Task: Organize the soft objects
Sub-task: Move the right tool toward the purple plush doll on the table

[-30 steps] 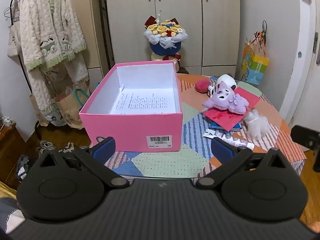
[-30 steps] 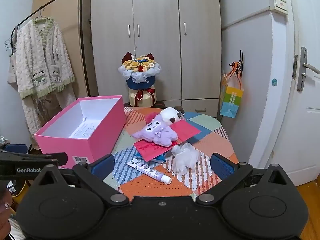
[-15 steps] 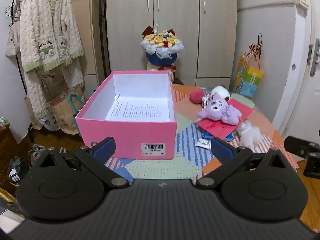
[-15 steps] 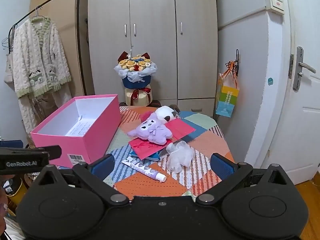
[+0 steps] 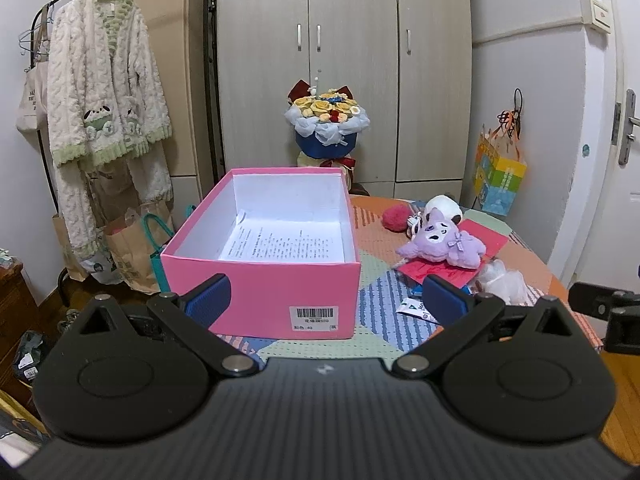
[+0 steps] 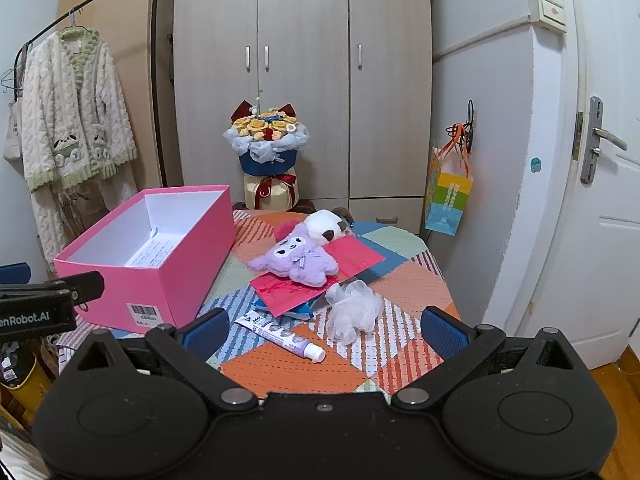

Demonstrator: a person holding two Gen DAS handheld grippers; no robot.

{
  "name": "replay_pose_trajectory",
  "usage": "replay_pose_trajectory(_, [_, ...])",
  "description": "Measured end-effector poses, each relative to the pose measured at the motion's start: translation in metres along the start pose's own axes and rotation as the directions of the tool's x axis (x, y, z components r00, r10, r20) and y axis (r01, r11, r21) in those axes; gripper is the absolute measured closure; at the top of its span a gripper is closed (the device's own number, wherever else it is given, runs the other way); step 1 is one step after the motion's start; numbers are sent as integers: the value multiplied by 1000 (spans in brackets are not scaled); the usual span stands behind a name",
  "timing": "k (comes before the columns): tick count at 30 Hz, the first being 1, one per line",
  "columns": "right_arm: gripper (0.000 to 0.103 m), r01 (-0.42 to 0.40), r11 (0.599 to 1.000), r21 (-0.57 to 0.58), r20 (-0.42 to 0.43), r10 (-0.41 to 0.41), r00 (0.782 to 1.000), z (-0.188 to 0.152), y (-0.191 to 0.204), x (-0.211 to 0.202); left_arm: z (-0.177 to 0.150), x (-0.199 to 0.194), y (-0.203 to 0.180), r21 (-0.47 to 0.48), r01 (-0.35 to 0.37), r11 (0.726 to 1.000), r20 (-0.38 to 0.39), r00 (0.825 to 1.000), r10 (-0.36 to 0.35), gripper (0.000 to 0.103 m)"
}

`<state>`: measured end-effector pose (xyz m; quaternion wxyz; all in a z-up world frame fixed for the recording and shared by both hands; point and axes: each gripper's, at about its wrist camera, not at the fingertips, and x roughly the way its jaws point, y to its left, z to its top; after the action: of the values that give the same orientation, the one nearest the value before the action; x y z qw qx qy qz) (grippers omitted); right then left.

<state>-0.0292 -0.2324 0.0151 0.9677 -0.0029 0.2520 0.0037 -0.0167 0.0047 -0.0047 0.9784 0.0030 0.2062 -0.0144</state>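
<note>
Left wrist view: left gripper (image 5: 326,300) hangs low before the worktop, jaws spread wide, nothing between them.
Right wrist view: right gripper (image 6: 325,326) hovers over the near edge, jaws released and empty too.
Worktop: patchwork-patterned cloth-covered worktop (image 6: 296,368) carries everything.
Box: open pink cardboard shoebox (image 5: 280,276) on the left, 1 printed paper sheet (image 5: 280,242) lying flat inside, barcode label on its near wall.
Purple toy: fluffy purple plush toy (image 6: 298,260) lies on a red flat envelope (image 6: 348,256), right of the box and apart from it.
White toy: white-and-brown plush toy (image 6: 326,226) sits just behind the purple one, touching it.
Pink ball: fuzzy dark-pink ball (image 5: 395,218) rests beside them, toward the box.
Mesh puff: white mesh bath puff (image 6: 354,308) sits near the envelope's front corner.
Tube: white-and-purple squeeze tube (image 6: 280,334) lies flat, left of the puff.
Backdrop: blue-wrapped flower bouquet (image 6: 266,140) stands beyond the worktop, against the wardrobe.
</note>
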Motion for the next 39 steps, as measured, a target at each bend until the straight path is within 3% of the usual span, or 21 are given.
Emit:
replay_pose_trajectory(7, [0,7,1000,-1,-5,-7,1000,1,-1,1,-6,2,6,-24,42,999,23,999,-41,0])
replay_pose_trajectory(39, [0,30,999,-15,-19,-30,999,-7,-1,8,-17,7,3,-5,35,999,-7,999,-35,0])
